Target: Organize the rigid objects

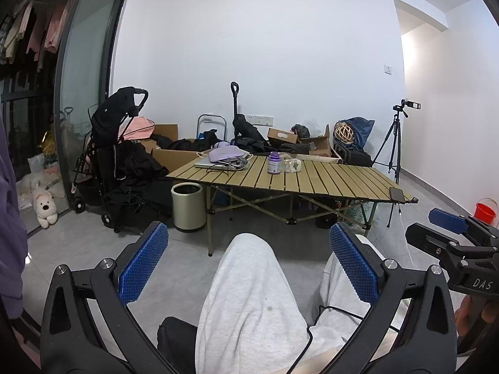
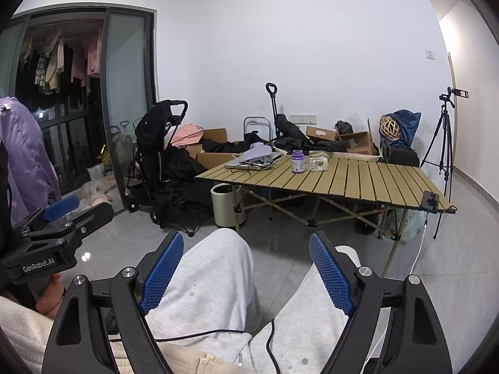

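A purple bottle with a white label stands on the slatted folding table. A clear glass jar lies beside it on the right. Both also show in the right wrist view: the bottle and the jar. My left gripper is open and empty, held over the person's grey-trousered knees, far from the table. My right gripper is open and empty too, likewise over the knees. Each gripper shows at the edge of the other's view.
A laptop with a lilac item and cables lies on the table's far left. A phone sits at the near right corner. A bin, a black stroller, boxes, a tripod and a red bucket surround the table.
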A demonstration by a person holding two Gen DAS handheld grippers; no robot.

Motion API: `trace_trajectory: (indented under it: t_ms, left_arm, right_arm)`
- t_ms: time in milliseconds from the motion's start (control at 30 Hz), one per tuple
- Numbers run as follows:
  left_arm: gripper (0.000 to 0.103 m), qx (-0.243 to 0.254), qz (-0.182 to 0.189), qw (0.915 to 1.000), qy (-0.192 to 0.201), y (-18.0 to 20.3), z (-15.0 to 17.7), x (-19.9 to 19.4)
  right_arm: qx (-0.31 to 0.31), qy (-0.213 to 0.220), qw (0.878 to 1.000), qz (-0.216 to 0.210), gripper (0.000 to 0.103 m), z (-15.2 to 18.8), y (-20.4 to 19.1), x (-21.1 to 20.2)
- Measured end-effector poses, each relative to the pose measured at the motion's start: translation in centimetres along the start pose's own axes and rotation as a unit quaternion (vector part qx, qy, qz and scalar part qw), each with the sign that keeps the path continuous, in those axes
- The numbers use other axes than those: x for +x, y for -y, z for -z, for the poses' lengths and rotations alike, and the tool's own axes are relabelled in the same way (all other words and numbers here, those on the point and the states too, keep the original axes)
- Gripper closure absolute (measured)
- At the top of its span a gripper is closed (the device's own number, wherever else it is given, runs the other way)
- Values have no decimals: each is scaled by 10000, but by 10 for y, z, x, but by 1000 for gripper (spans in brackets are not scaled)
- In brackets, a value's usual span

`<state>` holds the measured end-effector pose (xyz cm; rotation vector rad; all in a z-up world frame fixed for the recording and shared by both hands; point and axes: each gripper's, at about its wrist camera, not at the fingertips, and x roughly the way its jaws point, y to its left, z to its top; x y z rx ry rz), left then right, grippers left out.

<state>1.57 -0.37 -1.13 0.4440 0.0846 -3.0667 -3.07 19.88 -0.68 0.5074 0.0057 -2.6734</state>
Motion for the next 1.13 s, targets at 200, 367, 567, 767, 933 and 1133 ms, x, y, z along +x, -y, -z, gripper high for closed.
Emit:
trace_trajectory:
  t_ms: [200,367,567,767,933,1133]
  left_arm:
    - [0,5,12,10000,-10,1,0,1]
    - [0,6,7,10000,-10,2,0,1]
    - [0,24,40,10000,-37,3,2,3]
    - [0,44,71,10000,-51,1,4,4]
    - [0,14,76,9999,-94,-3,5,4]
    - [0,10,96,9999,-115,-7,4,6]
  right_arm:
    - [-1,35,10000,4,16,0,0,0]
    - [2,14,10000,-1,16,1,0,0]
    - [4,26,10000,-3,16,1,0,1]
    - [5,21,10000,-2,16,1,0,1]
    - [4,13,10000,-1,16,1,1,1]
    - [6,21,10000,-1,16,1,0,1]
